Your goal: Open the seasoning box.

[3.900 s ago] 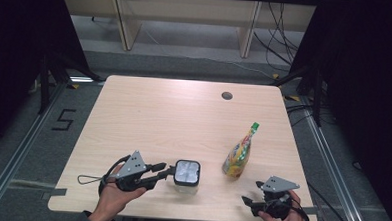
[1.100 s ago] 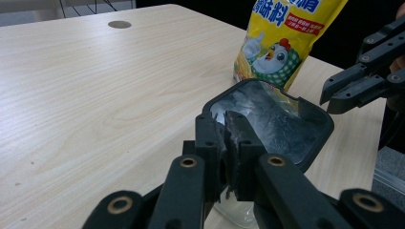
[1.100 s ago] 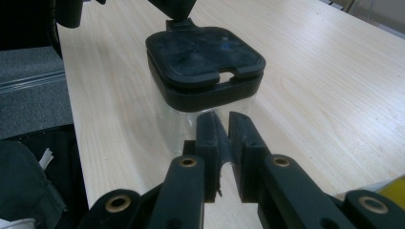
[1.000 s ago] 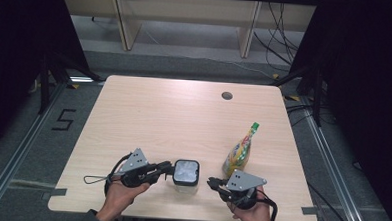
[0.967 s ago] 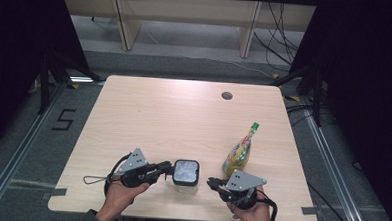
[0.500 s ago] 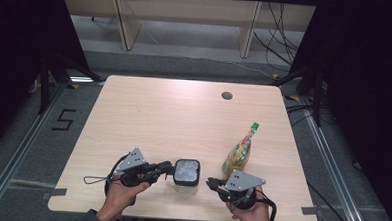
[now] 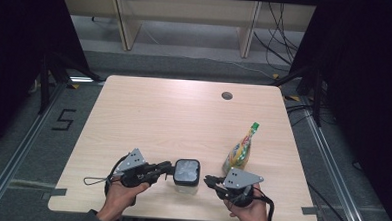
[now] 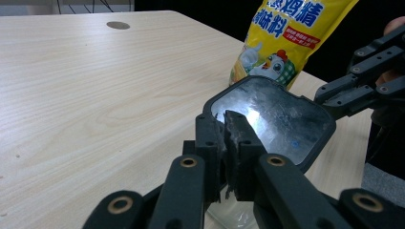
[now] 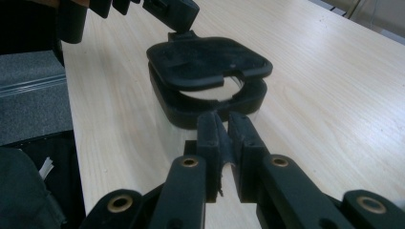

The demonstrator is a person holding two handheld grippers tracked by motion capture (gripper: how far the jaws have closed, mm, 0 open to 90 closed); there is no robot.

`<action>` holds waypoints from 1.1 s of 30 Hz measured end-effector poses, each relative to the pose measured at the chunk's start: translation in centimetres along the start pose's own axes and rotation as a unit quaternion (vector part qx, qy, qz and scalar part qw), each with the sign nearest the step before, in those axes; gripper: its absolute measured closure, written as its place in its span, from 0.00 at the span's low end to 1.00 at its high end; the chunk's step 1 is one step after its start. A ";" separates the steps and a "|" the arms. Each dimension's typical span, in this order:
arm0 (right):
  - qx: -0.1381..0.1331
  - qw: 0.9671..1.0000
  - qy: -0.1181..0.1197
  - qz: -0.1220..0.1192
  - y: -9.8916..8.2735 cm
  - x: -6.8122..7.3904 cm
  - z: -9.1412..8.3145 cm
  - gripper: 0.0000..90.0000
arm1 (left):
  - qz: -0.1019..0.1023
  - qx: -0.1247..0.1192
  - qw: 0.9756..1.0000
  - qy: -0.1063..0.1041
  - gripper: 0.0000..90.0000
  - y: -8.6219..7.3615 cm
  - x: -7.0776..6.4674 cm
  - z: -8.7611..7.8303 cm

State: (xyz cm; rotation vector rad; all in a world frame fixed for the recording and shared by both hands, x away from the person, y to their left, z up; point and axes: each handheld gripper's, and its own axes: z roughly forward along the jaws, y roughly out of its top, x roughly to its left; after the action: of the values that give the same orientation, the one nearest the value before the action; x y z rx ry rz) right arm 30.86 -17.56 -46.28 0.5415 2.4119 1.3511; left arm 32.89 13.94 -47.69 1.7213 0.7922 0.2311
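A small clear container [image 7: 185, 186] with a black-rimmed lid [image 7: 187, 171] stands near the table's front edge. My left gripper [image 7: 170, 166] lies level at its left side, shut on the tab at the lid's edge [image 8: 224, 121]. In the right gripper view the lid [image 9: 205, 59] sits tilted, lifted off the container's rim [image 9: 210, 102], and the left gripper [image 9: 174, 12] is at its far tab. My right gripper [image 7: 207, 180] is shut with nothing in it [image 9: 223, 121], a short gap from the container's right side. A yellow seasoning bag [image 7: 239, 150] stands just behind it [image 8: 286, 33].
The light wooden table [image 7: 173, 119] has a round cable hole [image 7: 227, 96] at the back. Both hands rest at the front edge. Wooden shelving [image 7: 188, 10] stands behind the table, and a "5" [image 7: 63, 119] is marked on the floor at the left.
Since the oldest frame my right gripper has moved left from the front right corner to beside the container. Over the last second nothing has moved.
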 end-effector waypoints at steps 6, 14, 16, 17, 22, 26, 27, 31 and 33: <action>0.000 1.000 0.007 -0.009 0.8 0.1 1.1 0.94 | 0.004 0.002 1.000 0.000 0.94 0.0 0.2 -0.1; 0.002 1.000 0.006 -0.005 1.2 0.3 1.2 0.94 | -0.006 0.000 1.000 -0.003 0.94 -0.1 0.2 -0.1; -0.003 1.000 0.015 -0.012 1.6 0.4 1.4 0.94 | -0.005 -0.002 1.000 -0.014 0.93 -0.1 0.6 0.0; -0.005 1.000 0.012 -0.009 1.7 0.5 1.5 0.94 | -0.005 -0.002 1.000 -0.014 0.89 -0.1 0.6 0.0; -0.007 1.000 0.015 -0.015 2.2 0.4 1.4 0.94 | 0.006 -0.004 1.000 -0.027 0.67 -0.1 1.5 -0.7; -0.008 1.000 0.014 -0.012 2.3 0.5 1.4 0.94 | 0.050 0.012 0.997 -0.055 0.61 -0.1 2.1 -1.4; -0.009 1.000 0.011 -0.014 2.3 0.6 1.4 0.94 | 0.064 0.017 0.996 -0.061 0.60 -0.2 2.3 -1.4; -0.013 1.000 0.017 -0.013 2.8 0.7 1.5 0.94 | 0.100 0.063 0.992 -0.045 0.51 -1.1 2.5 -0.4; -0.014 1.000 0.015 -0.017 3.2 0.7 1.6 0.94 | 0.107 0.074 0.990 -0.049 0.51 -1.4 2.6 0.1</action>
State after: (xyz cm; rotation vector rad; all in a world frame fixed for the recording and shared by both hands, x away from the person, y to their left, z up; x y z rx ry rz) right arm 31.48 -14.53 -44.43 0.4749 2.4102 1.3869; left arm 34.36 15.65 -49.65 1.9438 0.5643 0.2363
